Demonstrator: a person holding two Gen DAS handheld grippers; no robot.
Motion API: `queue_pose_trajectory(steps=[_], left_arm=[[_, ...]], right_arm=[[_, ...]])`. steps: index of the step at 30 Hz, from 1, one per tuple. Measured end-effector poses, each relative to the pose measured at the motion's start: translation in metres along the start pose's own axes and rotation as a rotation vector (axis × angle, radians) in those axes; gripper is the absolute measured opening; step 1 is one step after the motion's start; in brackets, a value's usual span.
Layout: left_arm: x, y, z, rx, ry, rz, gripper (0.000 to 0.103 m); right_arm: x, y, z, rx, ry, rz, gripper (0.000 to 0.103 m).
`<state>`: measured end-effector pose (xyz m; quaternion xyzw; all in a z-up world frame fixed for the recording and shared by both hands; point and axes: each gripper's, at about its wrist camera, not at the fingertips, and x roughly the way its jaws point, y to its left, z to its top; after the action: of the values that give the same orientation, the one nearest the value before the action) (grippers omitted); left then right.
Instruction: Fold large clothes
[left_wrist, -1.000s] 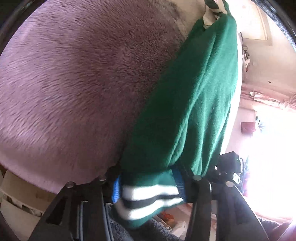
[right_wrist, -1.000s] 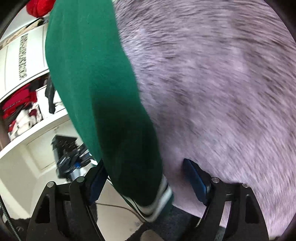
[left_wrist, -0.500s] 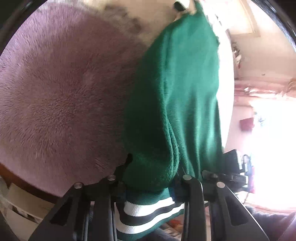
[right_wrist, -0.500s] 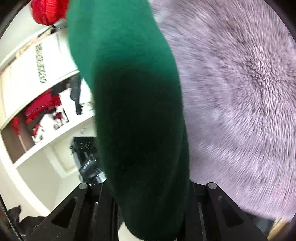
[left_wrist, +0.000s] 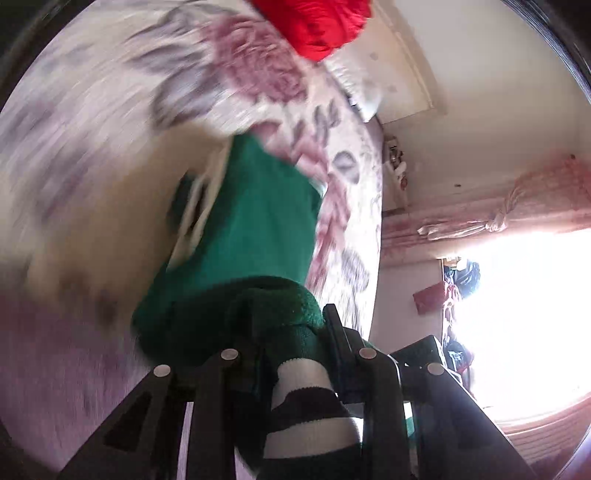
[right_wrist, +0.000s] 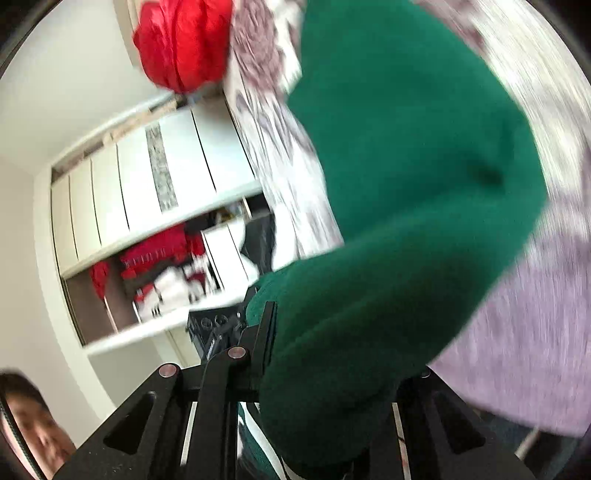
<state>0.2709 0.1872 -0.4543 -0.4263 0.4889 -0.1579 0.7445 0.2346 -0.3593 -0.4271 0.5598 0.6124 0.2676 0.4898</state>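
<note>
Two grippers are clamped on one green sweater (left_wrist: 266, 221). The left gripper (left_wrist: 291, 354) is shut tight on a bunched end with a black and white striped cuff (left_wrist: 306, 402), and the cuff hangs back behind the fingers. The right gripper (right_wrist: 332, 369) is pressed shut on another thick green bunch, and a bit of striped edge (right_wrist: 269, 454) is seen below it.

From both grippers the sweater is stretched forward and down onto a soft blanket (left_wrist: 92, 129) with purple and grey flowers. It is probably held by two ends so that one part can be carried over the rest and laid down flat as a fold. With a grip at each end, the cloth is kept from sagging in the middle.

Much is blurred. The blanket is smeared in both views. The right fingertips are buried in the green cloth and cannot be seen. How much of the sweater is already folded cannot be told. A red bundle (right_wrist: 181, 44) lies far ahead of the grippers, cut off at the top. A white wardrobe (right_wrist: 147, 177) is seen off to the left of the right gripper, and a bright window (left_wrist: 517, 314) off to the right of the left gripper.
</note>
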Motion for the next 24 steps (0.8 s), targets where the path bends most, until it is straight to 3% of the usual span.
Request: queue_pose_trajectory(steps=[2, 4, 9, 12, 14, 17, 19, 22, 24], left_arm=[[0.015, 0.000, 0.037, 0.028, 0.001, 0.024, 0.024], [0.042, 0.003, 0.073, 0.038, 0.033, 0.041, 0.024], [0.112, -0.004, 0.160, 0.096, 0.119, 0.093, 0.024], [0.144, 0.009, 0.187, 0.083, 0.210, 0.169, 0.024], [0.159, 0.021, 0.193, 0.062, 0.293, 0.208, 0.024], [0.157, 0.028, 0.193, 0.071, 0.311, 0.188, 0.026], [0.151, 0.031, 0.194, 0.055, 0.308, 0.144, 0.031], [0.144, 0.031, 0.202, 0.015, 0.267, 0.071, 0.050], [0.137, 0.028, 0.208, 0.005, 0.213, 0.056, 0.085]], right_arm=[[-0.010, 0.013, 0.045, 0.015, -0.055, -0.008, 0.019], [-0.010, 0.018, 0.105, 0.052, -0.092, -0.016, 0.019], [-0.022, 0.019, 0.215, 0.113, -0.156, -0.019, 0.019], [0.008, 0.011, 0.250, 0.203, -0.149, -0.056, 0.019], [0.018, -0.002, 0.260, 0.277, -0.130, -0.101, 0.025], [0.032, 0.003, 0.265, 0.300, -0.080, -0.134, 0.039], [0.033, 0.017, 0.268, 0.280, -0.051, -0.087, 0.066], [0.028, 0.036, 0.269, 0.241, -0.032, -0.073, 0.079], [0.025, 0.047, 0.269, 0.215, -0.032, -0.086, 0.081]])
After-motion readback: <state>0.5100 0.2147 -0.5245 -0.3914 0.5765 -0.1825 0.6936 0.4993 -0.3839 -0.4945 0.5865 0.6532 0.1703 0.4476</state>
